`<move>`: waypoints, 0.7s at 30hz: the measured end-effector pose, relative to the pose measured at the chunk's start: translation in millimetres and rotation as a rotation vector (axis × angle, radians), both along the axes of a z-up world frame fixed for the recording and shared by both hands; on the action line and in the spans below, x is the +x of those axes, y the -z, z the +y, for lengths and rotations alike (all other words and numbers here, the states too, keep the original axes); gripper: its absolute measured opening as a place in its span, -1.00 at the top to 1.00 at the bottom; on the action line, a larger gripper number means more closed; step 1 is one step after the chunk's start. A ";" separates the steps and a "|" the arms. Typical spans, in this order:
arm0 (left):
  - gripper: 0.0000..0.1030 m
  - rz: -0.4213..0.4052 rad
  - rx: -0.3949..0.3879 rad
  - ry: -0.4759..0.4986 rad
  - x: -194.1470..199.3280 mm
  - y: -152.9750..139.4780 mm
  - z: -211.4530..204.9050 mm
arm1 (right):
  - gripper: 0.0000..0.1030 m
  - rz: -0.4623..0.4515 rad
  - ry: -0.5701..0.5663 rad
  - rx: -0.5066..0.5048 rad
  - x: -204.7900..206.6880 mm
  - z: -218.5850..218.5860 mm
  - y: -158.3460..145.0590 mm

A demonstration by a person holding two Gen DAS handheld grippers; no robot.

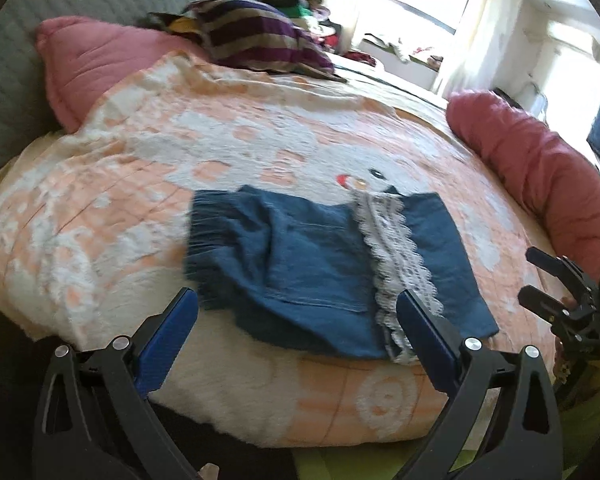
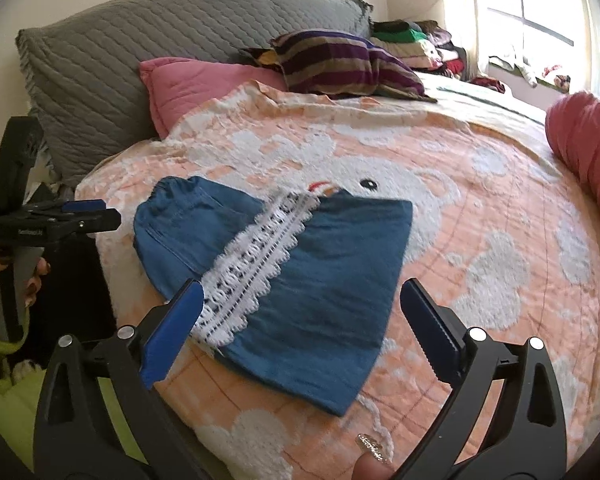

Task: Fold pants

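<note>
Left wrist view: left gripper with fingers spread wide, nothing between them; folded blue pants with a white lace strip lie flat on the peach blanket of the bed, near its front edge.
Right wrist view: right gripper with fingers spread wide, above the pants, not touching them; left gripper at the left, beside the bed.
Behind: pink pillow, striped pillow.

Black gripper, blue-padded jaws, lime-green sleeve.
</note>
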State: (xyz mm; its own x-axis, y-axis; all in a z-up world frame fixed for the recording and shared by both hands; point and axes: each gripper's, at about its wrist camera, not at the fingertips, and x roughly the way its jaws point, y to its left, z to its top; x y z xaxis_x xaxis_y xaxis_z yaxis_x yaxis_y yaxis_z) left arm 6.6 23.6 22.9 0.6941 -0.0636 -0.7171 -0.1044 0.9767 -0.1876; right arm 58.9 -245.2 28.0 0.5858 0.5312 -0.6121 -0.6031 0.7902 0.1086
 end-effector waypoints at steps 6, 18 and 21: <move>-0.91 0.003 -0.047 -0.093 -14.5 6.0 37.0 | -0.82 0.001 -0.040 0.011 4.2 17.6 -11.3; -0.91 0.024 -0.171 -0.152 -25.6 28.8 71.1 | -0.82 0.004 -0.195 -0.019 27.0 89.7 -32.4; -0.91 0.021 -0.233 -0.114 -23.6 35.8 70.2 | -0.82 0.021 -0.237 -0.043 35.8 109.9 -32.4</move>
